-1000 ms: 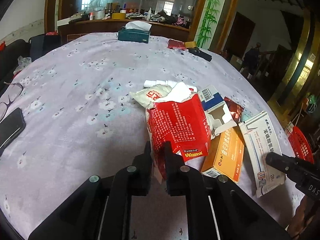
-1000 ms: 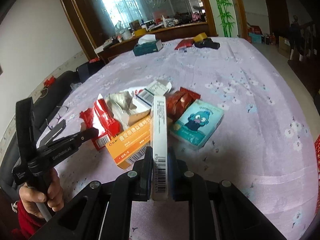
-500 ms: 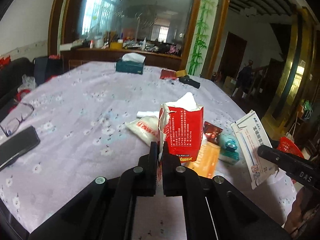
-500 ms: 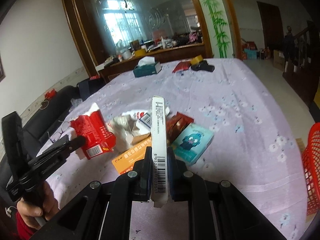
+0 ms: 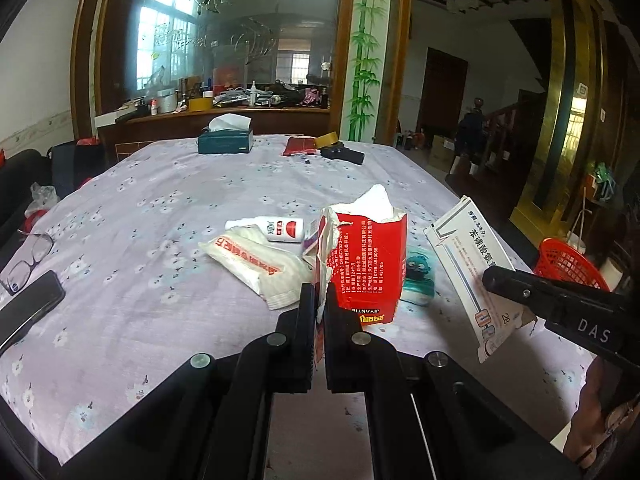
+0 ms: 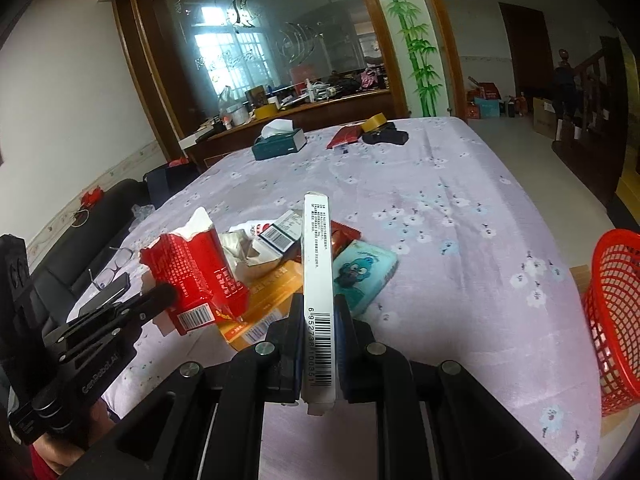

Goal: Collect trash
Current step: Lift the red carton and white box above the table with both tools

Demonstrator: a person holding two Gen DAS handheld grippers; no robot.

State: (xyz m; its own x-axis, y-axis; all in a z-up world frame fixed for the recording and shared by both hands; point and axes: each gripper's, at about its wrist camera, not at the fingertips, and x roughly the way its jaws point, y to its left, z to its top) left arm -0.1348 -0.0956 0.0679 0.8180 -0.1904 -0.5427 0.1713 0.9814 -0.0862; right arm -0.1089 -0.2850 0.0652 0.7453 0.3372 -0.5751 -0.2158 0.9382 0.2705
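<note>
Both picks are off the worktop [image 5: 120, 208] now: left tongs [image 5: 319, 312] clamped on the red pack [image 5: 366, 264], right tongs [image 6: 319, 320] clamped on the white box [image 6: 318, 264]. A second ago both lay in the pile. Basket [image 6: 616, 320] waits at 3 o'clock, so dumping looks next.

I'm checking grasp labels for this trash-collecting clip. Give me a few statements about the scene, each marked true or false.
1. The left gripper is shut on the torn red carton. True.
2. The right gripper is open and holds nothing. False: it is shut on the white medicine box, held edge-on.
3. The red mesh basket stands on the table. False: it sits beside and below the table edge.
4. A teal tissue box stands at the table's far end. True.
5. The eyeglasses lie inside the basket. False: they lie on the tablecloth beside a black phone.
</note>
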